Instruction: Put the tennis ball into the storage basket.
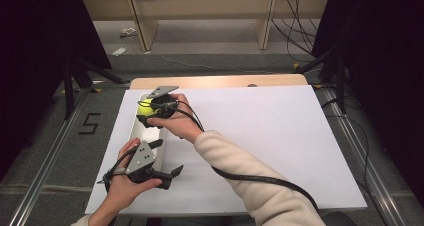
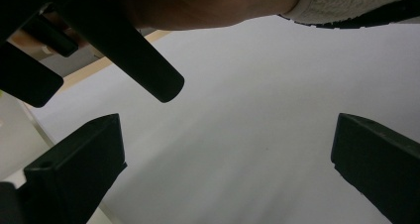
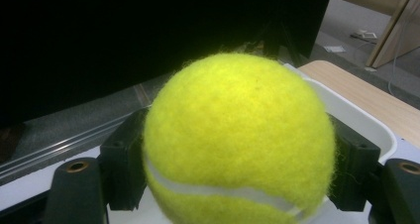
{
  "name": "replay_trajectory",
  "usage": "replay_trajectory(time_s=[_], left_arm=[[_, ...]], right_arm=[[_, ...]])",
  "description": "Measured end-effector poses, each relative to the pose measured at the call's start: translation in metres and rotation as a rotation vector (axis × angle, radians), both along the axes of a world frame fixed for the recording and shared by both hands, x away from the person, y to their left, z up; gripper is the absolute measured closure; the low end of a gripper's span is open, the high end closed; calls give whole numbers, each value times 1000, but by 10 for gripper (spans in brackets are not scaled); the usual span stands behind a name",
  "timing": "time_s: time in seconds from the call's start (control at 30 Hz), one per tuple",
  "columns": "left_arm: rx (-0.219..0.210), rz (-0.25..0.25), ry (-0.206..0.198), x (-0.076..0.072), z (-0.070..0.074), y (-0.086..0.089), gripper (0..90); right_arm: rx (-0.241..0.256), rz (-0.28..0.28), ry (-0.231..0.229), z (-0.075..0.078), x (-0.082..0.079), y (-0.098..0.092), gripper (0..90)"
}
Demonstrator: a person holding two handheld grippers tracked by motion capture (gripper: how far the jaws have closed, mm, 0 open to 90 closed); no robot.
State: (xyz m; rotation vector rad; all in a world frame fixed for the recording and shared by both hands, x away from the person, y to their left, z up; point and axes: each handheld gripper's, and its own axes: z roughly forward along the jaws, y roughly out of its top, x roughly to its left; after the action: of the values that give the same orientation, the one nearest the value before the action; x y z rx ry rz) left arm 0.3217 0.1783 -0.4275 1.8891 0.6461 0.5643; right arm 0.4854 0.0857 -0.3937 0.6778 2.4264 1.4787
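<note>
Right gripper clamps the tennis ball above the white tray; left gripper gapes.

One overhead camera, two claw-mounted ones

High view faces forward and down on the desk; claw views sit close, sharing its white surface.

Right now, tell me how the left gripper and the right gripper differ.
The right gripper is shut on the tennis ball; the left gripper is open, its jaws wide apart with nothing between them. The right gripper is over the far end of the white tray; the left gripper is near the table's front edge, beside the tray. Both are black, two-jawed and hand-held.
</note>
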Motion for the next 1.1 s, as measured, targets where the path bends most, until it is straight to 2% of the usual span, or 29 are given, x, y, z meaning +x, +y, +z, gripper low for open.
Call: replay_trajectory(time_s=[0.73,1.1], left_arm=[[1,-2,0,0,0,0,0],[1,-4,2,0,0,0,0]], right_arm=[[-23,11,25,-8,4,9,264],[-84,24,36,-19,8,16,260]])
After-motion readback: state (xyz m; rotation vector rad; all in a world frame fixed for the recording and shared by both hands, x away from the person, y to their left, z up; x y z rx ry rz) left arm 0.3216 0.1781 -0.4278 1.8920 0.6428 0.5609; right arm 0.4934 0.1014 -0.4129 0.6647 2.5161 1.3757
